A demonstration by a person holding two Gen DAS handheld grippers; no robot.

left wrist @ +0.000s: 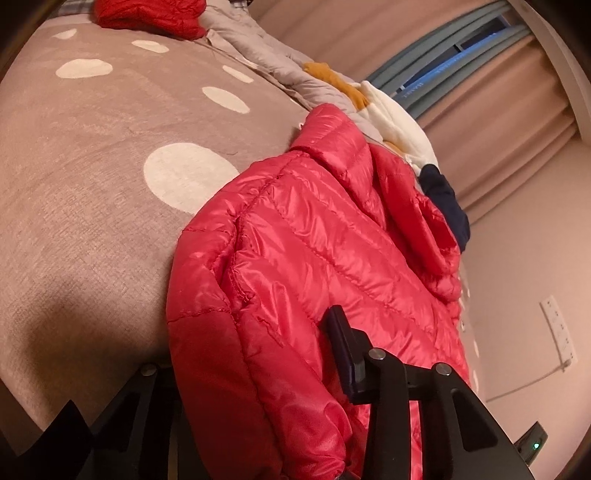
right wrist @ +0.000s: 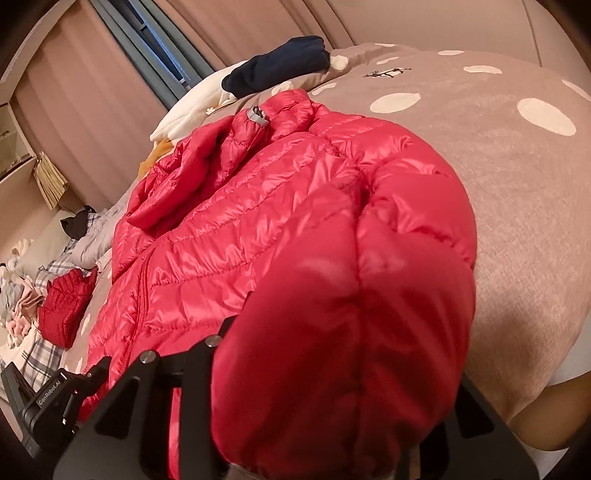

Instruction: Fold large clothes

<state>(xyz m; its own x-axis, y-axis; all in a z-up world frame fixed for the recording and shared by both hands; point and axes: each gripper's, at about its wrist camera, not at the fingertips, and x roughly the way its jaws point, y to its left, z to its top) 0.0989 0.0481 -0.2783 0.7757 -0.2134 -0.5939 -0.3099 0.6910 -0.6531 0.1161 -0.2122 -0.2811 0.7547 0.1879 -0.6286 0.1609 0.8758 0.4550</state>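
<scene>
A shiny red quilted puffer jacket lies on a taupe bedspread with white dots. In the left wrist view a sleeve end passes between my left gripper's jaws; one dark finger shows on top and the other is hidden under the fabric. In the right wrist view the jacket spreads out front up, zipper visible, and its other sleeve bulges over my right gripper, hiding both fingertips. The left gripper body shows at lower left.
A second red garment lies folded further along the bed. A navy garment, white and mustard clothes and a grey quilt lie near the curtained window. A plaid sheet and small clothes lie at the left.
</scene>
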